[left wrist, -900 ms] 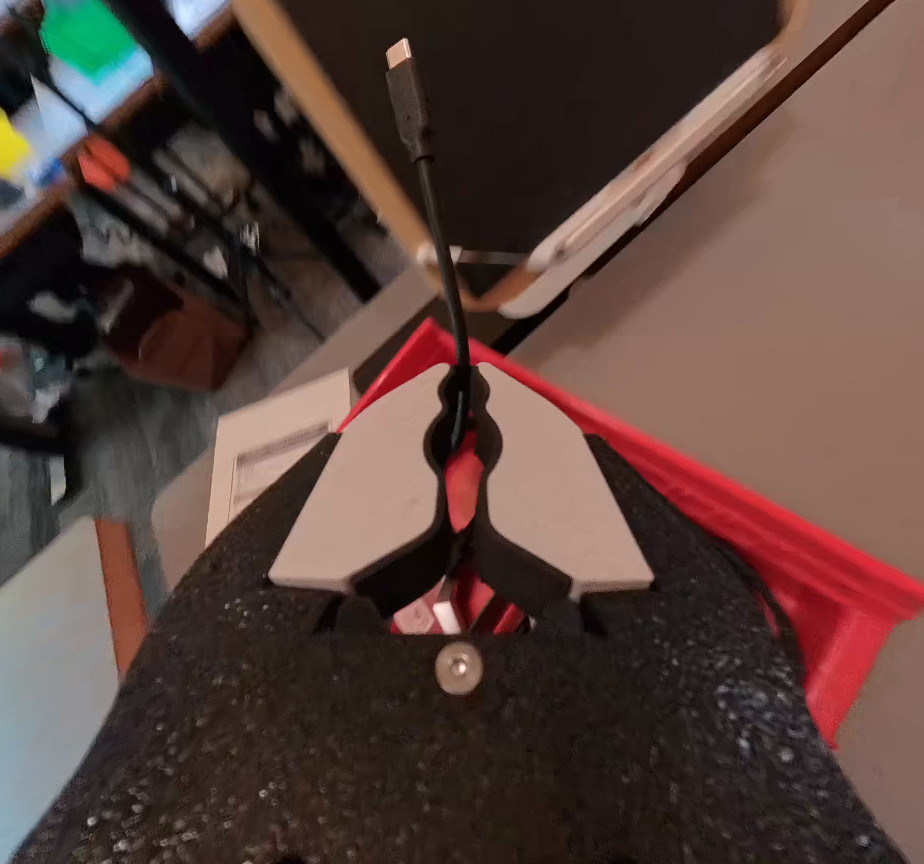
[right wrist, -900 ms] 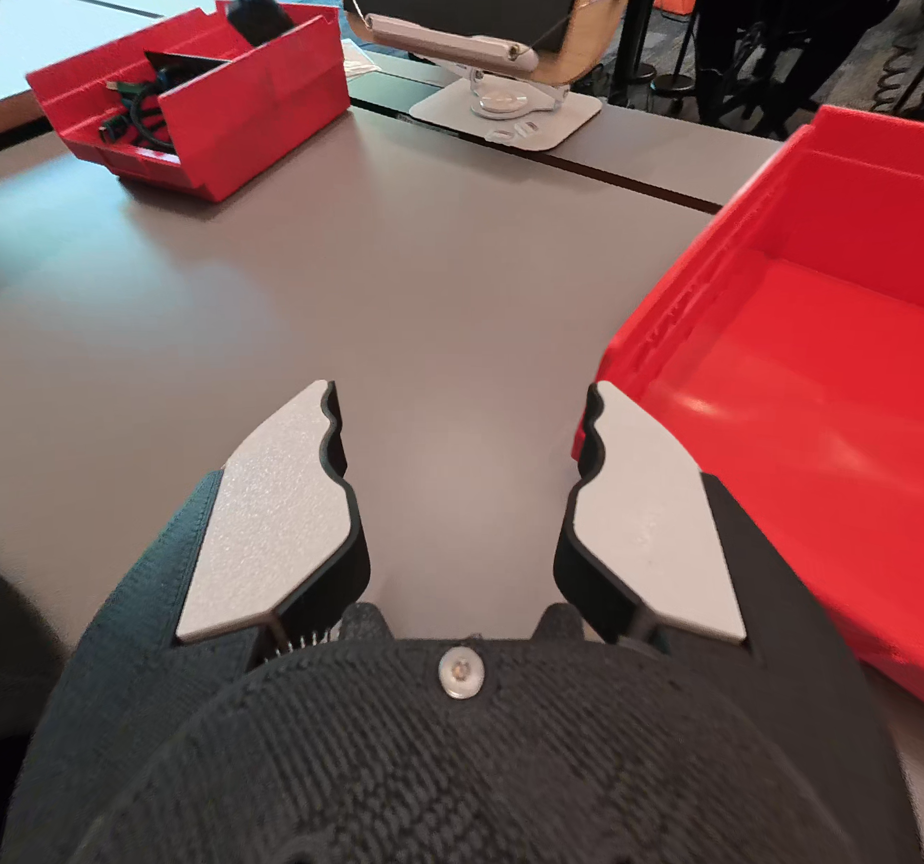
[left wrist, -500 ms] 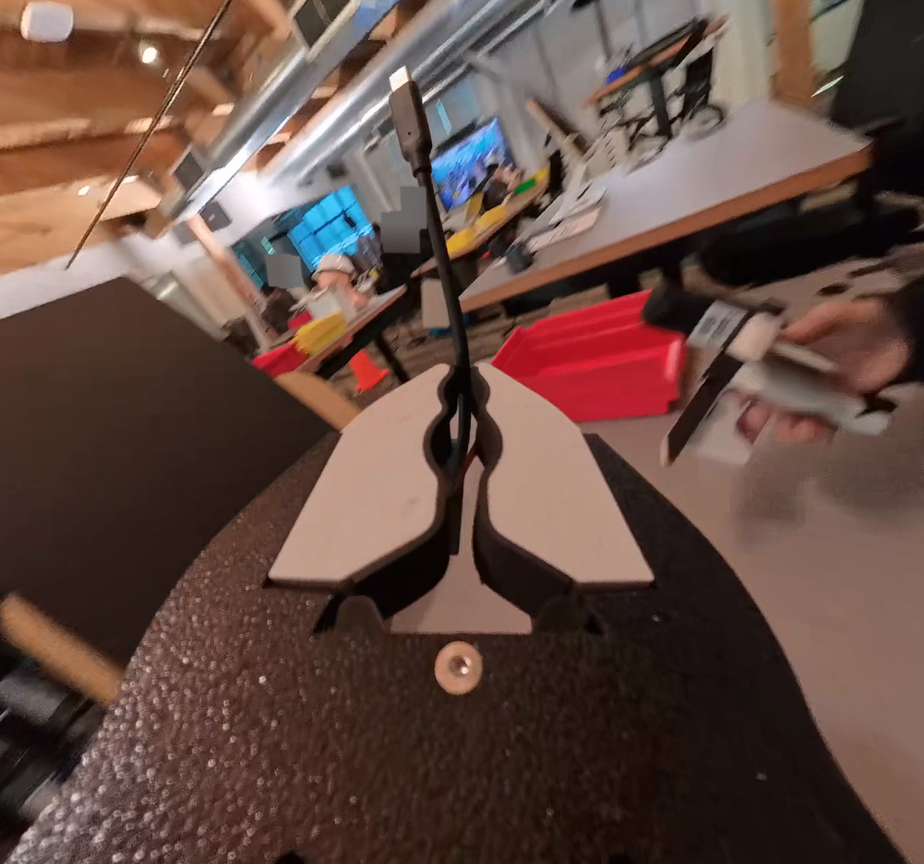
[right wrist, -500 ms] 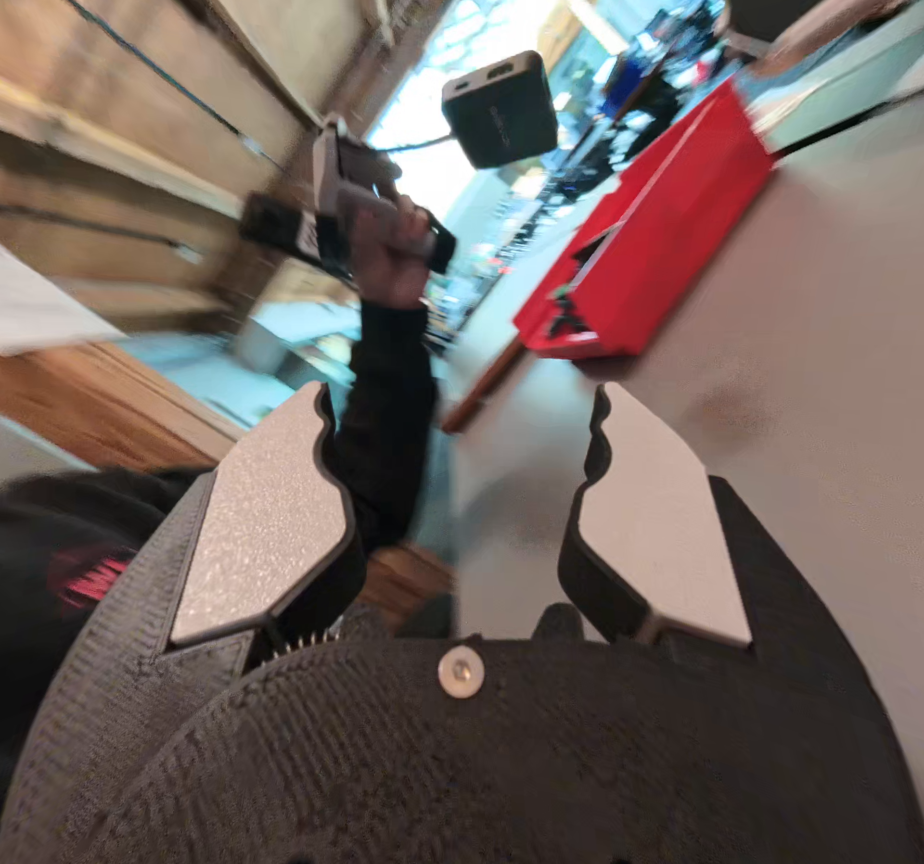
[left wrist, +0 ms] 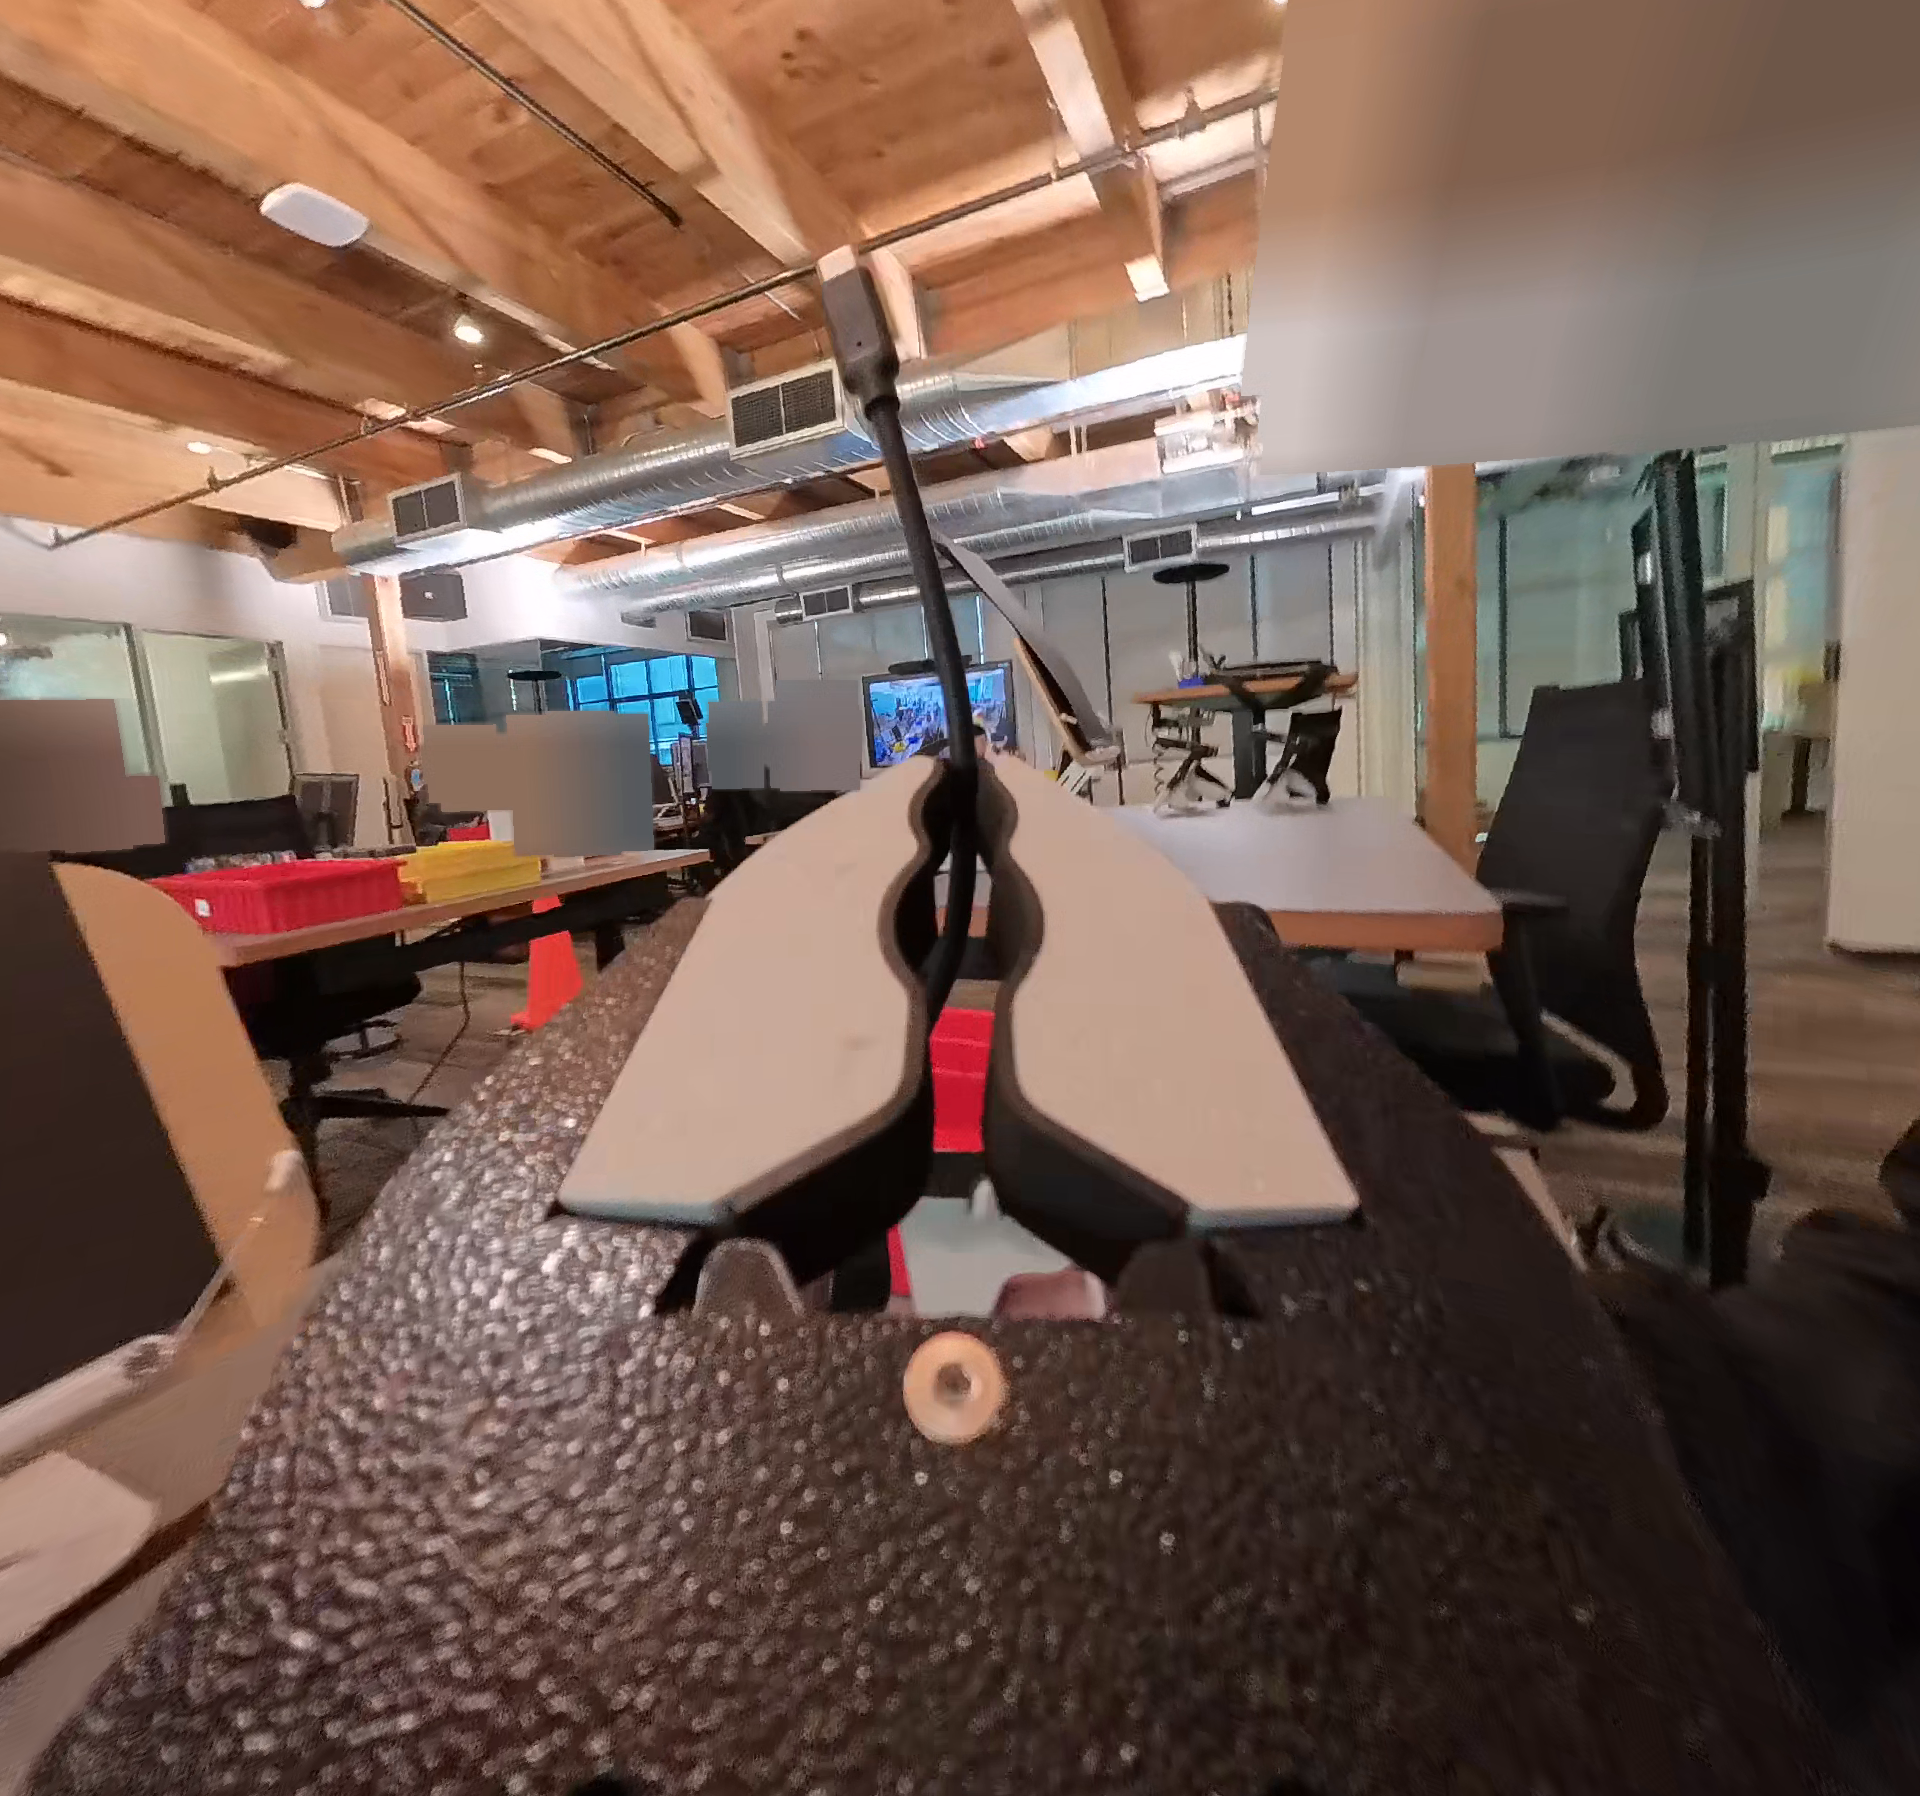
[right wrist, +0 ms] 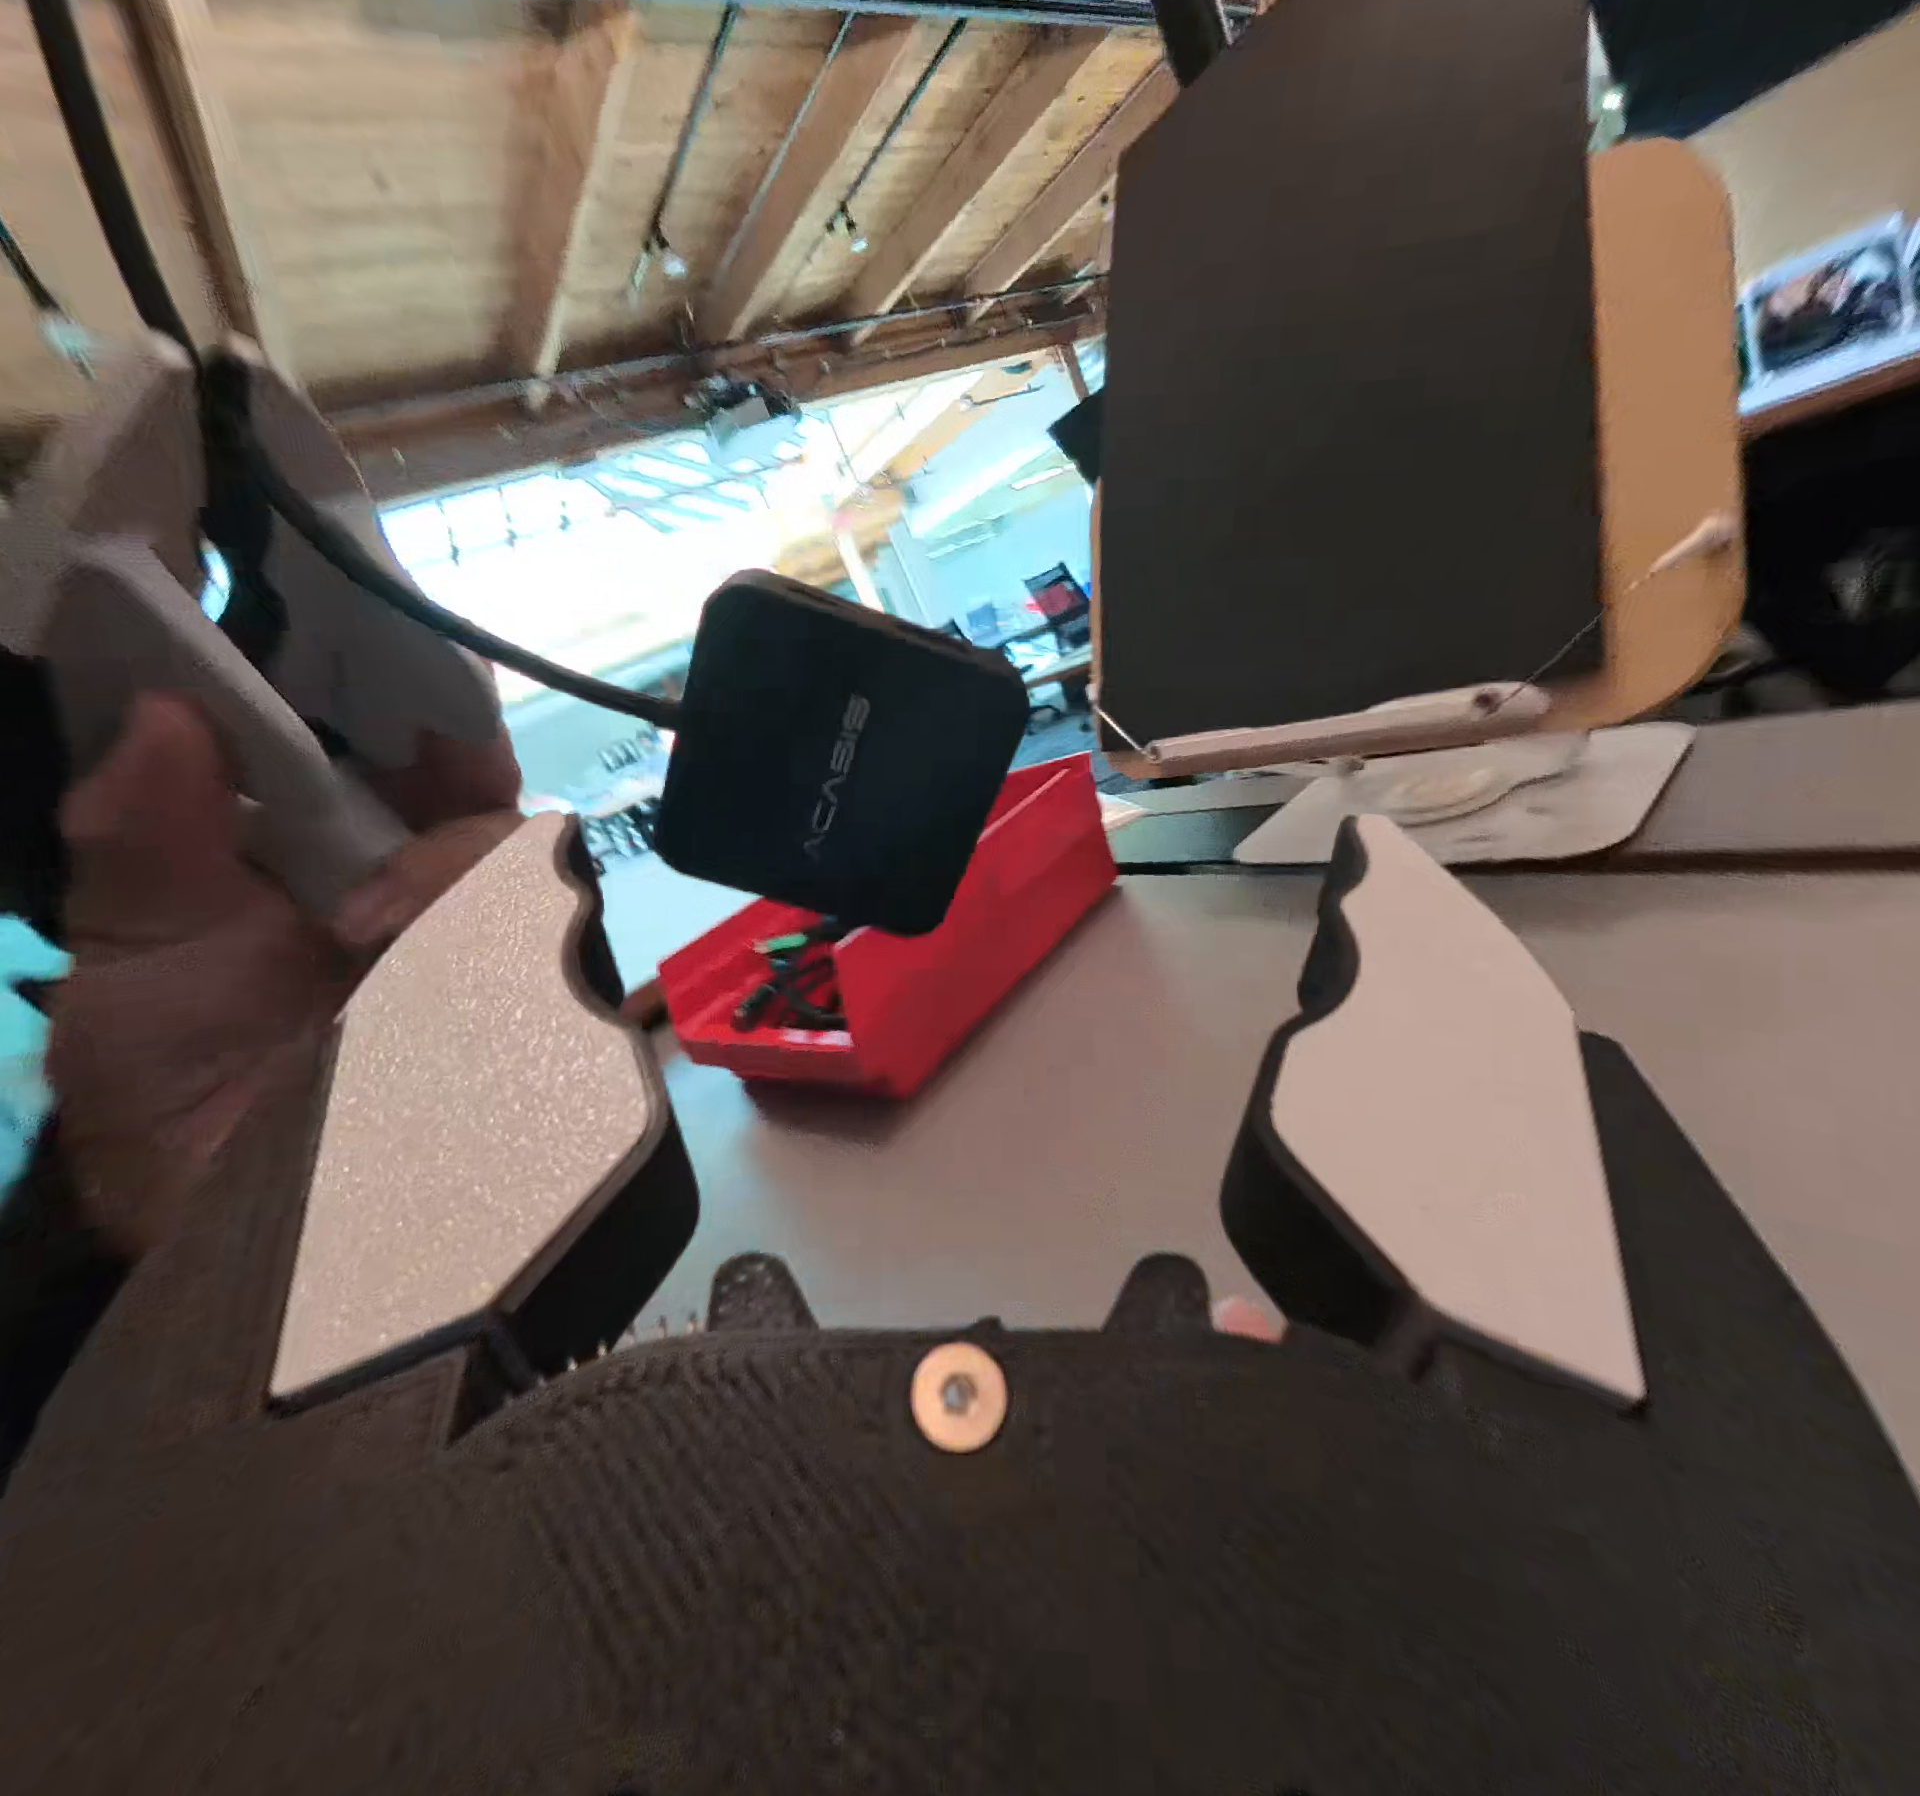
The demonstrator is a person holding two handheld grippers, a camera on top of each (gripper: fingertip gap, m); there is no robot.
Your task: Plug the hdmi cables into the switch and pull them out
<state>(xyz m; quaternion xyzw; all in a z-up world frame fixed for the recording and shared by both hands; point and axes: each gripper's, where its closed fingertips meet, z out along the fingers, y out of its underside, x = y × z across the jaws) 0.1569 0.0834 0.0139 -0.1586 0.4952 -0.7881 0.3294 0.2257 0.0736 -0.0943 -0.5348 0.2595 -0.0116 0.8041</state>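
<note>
The left hand-held gripper (left wrist: 961, 811) has swung upward, still pinching the cable (left wrist: 930, 603); the switch (right wrist: 836, 754) now dangles nearer the wide-open right hand-held gripper (right wrist: 961, 884).

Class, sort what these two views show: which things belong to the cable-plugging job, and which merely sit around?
Job: square black switch box; thin black cable; left hand-held gripper; right hand-held gripper; red plastic bin with cables.

Lying about: dark cardboard-edged panel; orange traffic cone; black office chair.

Bright indoor light, window (right wrist: 665, 551) glare blown out, motion blur at left edge, fisheye-bent edges
</note>
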